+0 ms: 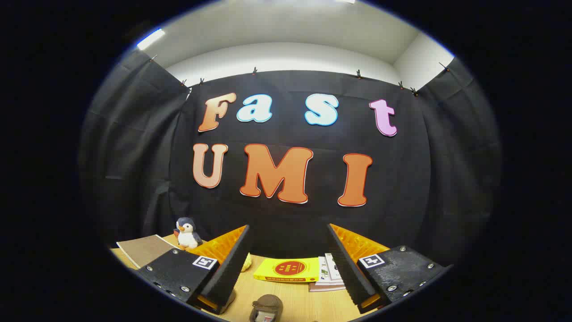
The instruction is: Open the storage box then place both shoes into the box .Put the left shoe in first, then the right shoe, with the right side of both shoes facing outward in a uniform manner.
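While the gripper (pixel 288 264) is held level and high, looking along the wooden table (pixel 308 304) toward the far cloth wall, its two fingers stand wide apart with nothing between them: released and empty. Neither finger touches anything.

On the table just ahead, between the fingers, lies a flat yellow book (pixel 288 270), with a few white leaflets (pixel 328 270) beside it on the right, partly hidden by the right finger. Nearer still, low between the fingers, sits a small brown rounded thing (pixel 267 307) whose nature I cannot make out; it may be a soft toy or a cap. Off to the far left stands a little penguin toy (pixel 187 232), and next to it, further left, a brown notebook (pixel 145 249) lies flat. A small pale yellow scrap peeks out by the inner edge of the left finger.

As for the storage box and the two shoes, I can place none of them among the things on this stretch of table, so where they lie cannot be told from here.

By my judgement the task is at its very start: the box is not yet opened and no shoe is in hand. The next move calls for tipping the gripper downward or turning it to find the box, then approaching its lid with the fingers kept apart.
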`<action>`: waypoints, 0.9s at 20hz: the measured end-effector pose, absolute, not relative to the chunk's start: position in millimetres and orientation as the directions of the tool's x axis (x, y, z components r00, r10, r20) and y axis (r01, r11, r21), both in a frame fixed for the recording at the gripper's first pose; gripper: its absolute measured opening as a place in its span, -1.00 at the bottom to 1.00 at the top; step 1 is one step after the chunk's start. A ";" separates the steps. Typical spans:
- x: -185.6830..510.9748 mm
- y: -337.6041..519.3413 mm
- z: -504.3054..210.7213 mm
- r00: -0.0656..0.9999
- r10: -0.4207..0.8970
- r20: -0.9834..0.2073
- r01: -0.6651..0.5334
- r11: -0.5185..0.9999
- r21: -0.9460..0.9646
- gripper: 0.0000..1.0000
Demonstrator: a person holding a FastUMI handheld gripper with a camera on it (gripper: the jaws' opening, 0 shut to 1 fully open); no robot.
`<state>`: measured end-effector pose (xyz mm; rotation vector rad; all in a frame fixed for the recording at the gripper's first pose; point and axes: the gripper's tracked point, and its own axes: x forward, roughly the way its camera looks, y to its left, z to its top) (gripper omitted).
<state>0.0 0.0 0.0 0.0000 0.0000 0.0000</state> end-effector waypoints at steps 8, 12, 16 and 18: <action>-2.0 22.8 5.6 1.000 -0.006 -0.019 0.006 1.000 -0.016 0.98; 0.3 26.6 9.9 1.000 -0.014 -0.017 0.013 1.000 -0.019 0.98; 7.0 38.8 -13.2 0.997 0.036 -0.073 -0.039 0.998 -0.045 0.98; 9.8 49.8 -25.7 0.993 0.061 -0.103 -0.064 0.998 -0.028 0.98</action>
